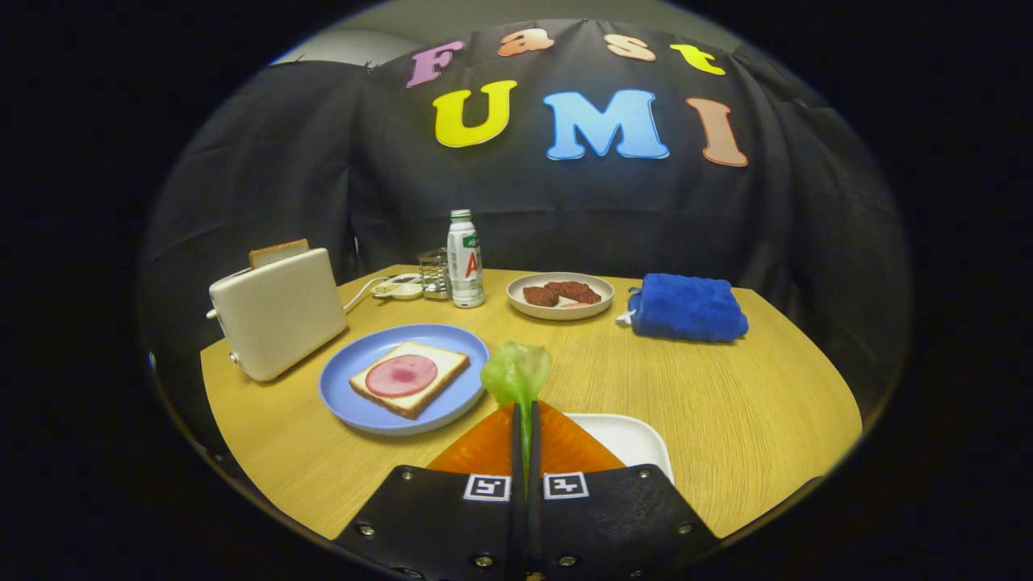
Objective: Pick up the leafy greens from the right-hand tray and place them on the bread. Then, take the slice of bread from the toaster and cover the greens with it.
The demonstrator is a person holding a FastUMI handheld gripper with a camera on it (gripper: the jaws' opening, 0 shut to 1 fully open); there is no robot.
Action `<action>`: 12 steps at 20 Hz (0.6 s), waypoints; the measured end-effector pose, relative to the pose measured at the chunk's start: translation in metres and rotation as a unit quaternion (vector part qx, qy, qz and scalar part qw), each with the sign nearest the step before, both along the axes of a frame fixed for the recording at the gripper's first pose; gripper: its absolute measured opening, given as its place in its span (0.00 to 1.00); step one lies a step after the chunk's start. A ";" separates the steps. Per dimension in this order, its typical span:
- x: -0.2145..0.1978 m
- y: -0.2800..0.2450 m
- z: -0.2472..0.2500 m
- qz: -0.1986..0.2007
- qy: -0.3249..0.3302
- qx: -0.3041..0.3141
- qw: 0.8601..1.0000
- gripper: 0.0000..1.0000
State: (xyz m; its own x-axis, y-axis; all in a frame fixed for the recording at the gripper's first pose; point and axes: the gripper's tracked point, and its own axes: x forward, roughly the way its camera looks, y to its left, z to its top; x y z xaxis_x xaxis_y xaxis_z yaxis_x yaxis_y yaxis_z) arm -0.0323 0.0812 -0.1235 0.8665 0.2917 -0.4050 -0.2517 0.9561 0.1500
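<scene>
The gripper is clamped on the ruffled pale-green lettuce leaf, lifted clear for carrying. It hangs just right of the round blue plate, whose ham-topped bread slice awaits it.

The hand-held gripper covers the greens' stem and the tray's near half. At ten o'clock, the toaster hides most of its bread slice.

The gripper, fingers pinched on the greens, has bare table between it and the blue plate just ahead-left. The toaster flanks that plate; bottle, meat dish and towel stand well beyond.
</scene>
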 end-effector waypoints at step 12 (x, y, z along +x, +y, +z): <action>0.042 0.120 0.031 0.066 -0.033 0.009 0.997 0.01</action>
State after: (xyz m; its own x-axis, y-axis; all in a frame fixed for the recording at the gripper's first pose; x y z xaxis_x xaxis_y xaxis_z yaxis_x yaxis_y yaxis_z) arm 0.0093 0.2007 -0.0924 0.8442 0.4119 -0.3430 -0.3857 0.9112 0.1450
